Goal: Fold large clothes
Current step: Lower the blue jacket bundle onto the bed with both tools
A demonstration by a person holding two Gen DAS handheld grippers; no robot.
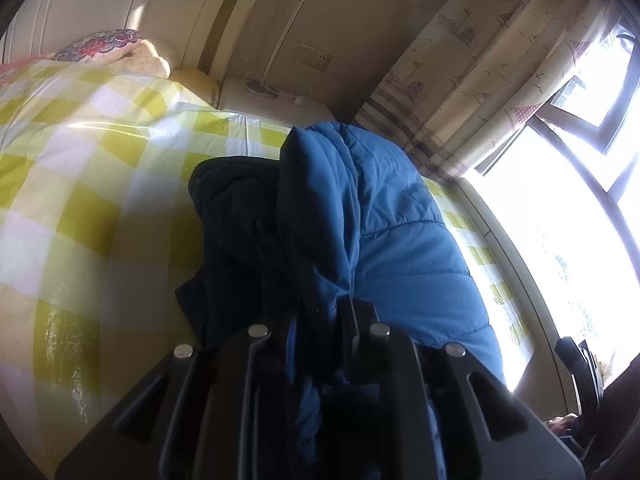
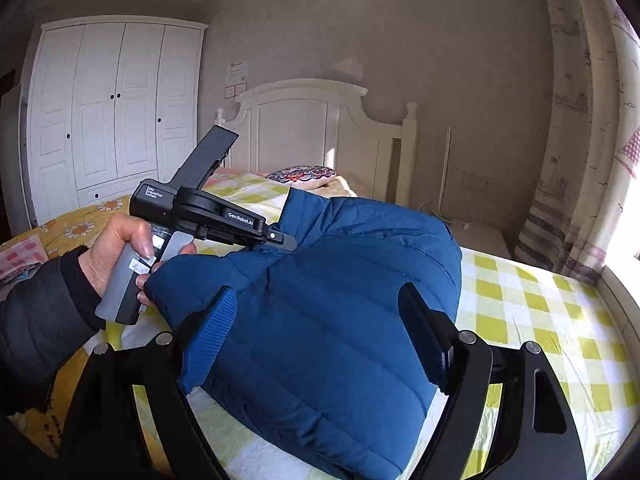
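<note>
The left gripper (image 2: pixel 286 242) is pinching the puffy blue quilted jacket (image 2: pixel 332 304) above the yellow-checked bed sheet (image 2: pixel 532 312), apparently steadying a fold, while the right gripper (image 2: pixel 320 332) is straddling it, jaws wide.

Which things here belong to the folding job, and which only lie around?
Job:
- blue padded jacket
- left gripper, shut on its fabric
- right gripper, open around the jacket
- checked bed sheet underneath

Lying about:
- patterned pillow
- wardrobe
- curtain
</note>
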